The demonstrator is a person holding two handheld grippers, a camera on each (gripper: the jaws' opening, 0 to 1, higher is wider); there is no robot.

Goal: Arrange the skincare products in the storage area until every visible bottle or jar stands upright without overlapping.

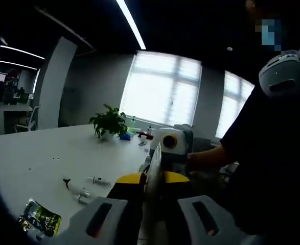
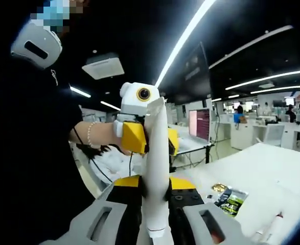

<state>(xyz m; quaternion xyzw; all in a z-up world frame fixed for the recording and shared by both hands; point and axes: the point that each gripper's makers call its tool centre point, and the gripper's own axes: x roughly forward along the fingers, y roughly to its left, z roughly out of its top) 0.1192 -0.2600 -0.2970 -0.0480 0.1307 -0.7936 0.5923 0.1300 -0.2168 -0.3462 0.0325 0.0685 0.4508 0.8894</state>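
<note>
A long white squeeze tube (image 2: 157,163) stands up between both grippers, off the table. In the right gripper view my right gripper (image 2: 156,188) is shut on its lower half with yellow pads (image 2: 125,181), and my left gripper (image 2: 148,138) clamps its upper end. From the left gripper view the same tube (image 1: 153,166) appears edge-on, with my left gripper (image 1: 151,179) shut on it and the right gripper (image 1: 171,145) at its far end, held by a hand. Two small white tubes (image 1: 79,190) lie flat on the white table (image 1: 47,153).
A green-and-black sachet (image 1: 40,219) lies near the table edge; it also shows in the right gripper view (image 2: 231,200) beside a small gold item (image 2: 220,187). A potted plant (image 1: 109,122) and small items stand at the far end. A person in dark clothes (image 1: 272,168) stands close.
</note>
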